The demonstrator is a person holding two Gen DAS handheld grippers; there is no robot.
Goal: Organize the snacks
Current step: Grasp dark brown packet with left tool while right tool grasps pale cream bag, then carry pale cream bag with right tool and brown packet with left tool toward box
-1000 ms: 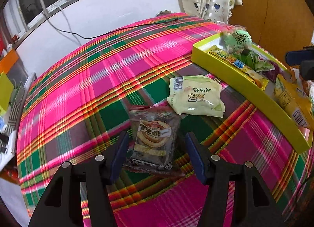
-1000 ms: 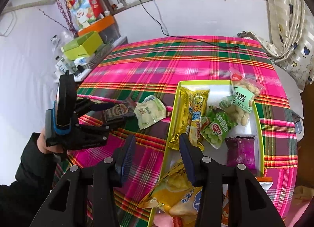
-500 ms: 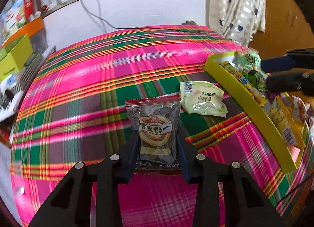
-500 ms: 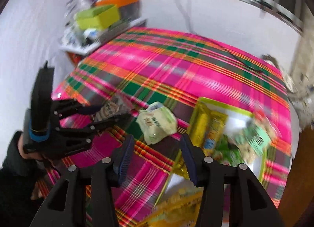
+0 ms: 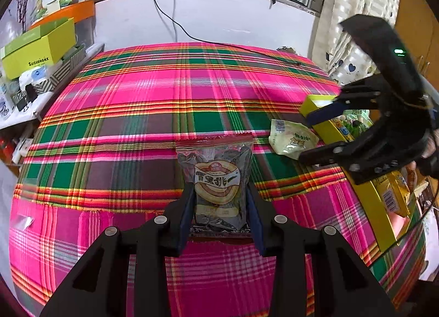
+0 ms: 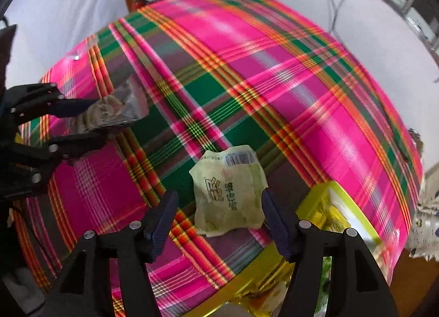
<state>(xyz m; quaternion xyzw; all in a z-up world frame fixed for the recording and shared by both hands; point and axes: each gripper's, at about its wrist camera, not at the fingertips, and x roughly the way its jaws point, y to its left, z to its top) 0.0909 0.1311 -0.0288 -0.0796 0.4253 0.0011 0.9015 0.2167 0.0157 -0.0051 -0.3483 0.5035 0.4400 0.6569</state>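
Observation:
A dark clear-fronted snack packet (image 5: 216, 180) is clamped between the blue pads of my left gripper (image 5: 219, 207), just over the plaid tablecloth. The right wrist view shows that same left gripper (image 6: 90, 122) holding the dark packet (image 6: 115, 108) at the left. My right gripper (image 6: 219, 212) points steeply down, and its jaws are opening wide on either side of a pale green snack packet (image 6: 227, 193) lying on the cloth. The pads do not press on it. In the left wrist view, the right gripper (image 5: 307, 138) hangs beside the pale green packet (image 5: 290, 138) and the yellow tray (image 5: 367, 201).
The yellow tray (image 6: 323, 199) holds several snack packets at the table's right edge. A black cable (image 5: 219, 42) runs across the far edge of the plaid cloth (image 5: 137, 125). A green box (image 5: 38, 51) and clutter sit on a shelf at the left.
My left gripper closed on the dark packet. The right gripper swung from over the tray to above the pale green packet, tipping down, and its jaws spread wider.

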